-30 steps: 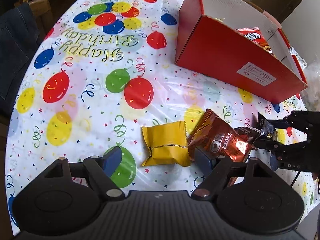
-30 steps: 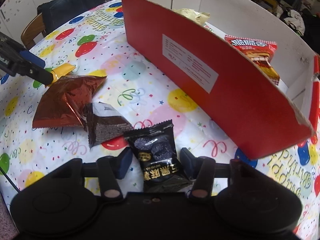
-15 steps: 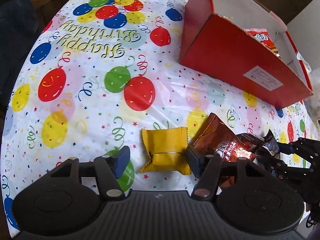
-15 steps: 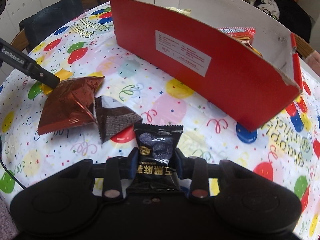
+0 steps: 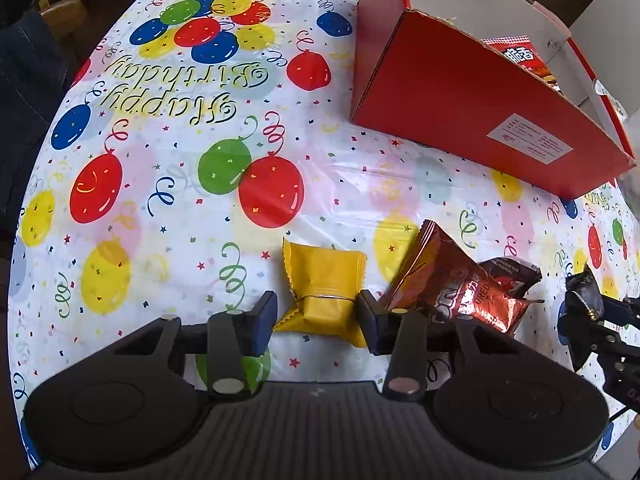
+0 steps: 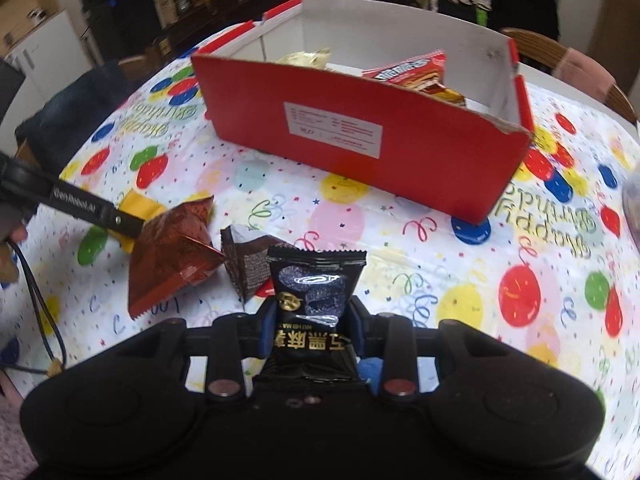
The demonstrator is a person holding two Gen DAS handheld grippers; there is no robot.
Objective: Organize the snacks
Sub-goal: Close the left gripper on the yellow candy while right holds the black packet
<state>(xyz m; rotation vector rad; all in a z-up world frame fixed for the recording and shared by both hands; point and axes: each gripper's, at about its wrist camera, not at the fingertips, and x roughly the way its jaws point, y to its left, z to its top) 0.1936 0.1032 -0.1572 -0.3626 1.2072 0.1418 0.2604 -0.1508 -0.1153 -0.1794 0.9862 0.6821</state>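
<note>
A yellow snack packet lies on the balloon tablecloth between the fingers of my left gripper. Its jaws are closing, the right pad at the packet's edge and the left pad just off it. My right gripper is shut on a black snack packet and holds it above the table. It also shows at the right edge of the left wrist view, as the right gripper. The red cardboard box stands open behind, with a red packet and a pale gold packet inside.
A brown Oreo packet and a dark crumpled packet lie between the two grippers. A chair with a denim jacket stands at the table's left edge. Another chair is behind the box.
My left jaws have narrowed around the yellow packet. My right jaws shut on the black packet, lifted it off the cloth and rolled to face the red box.
</note>
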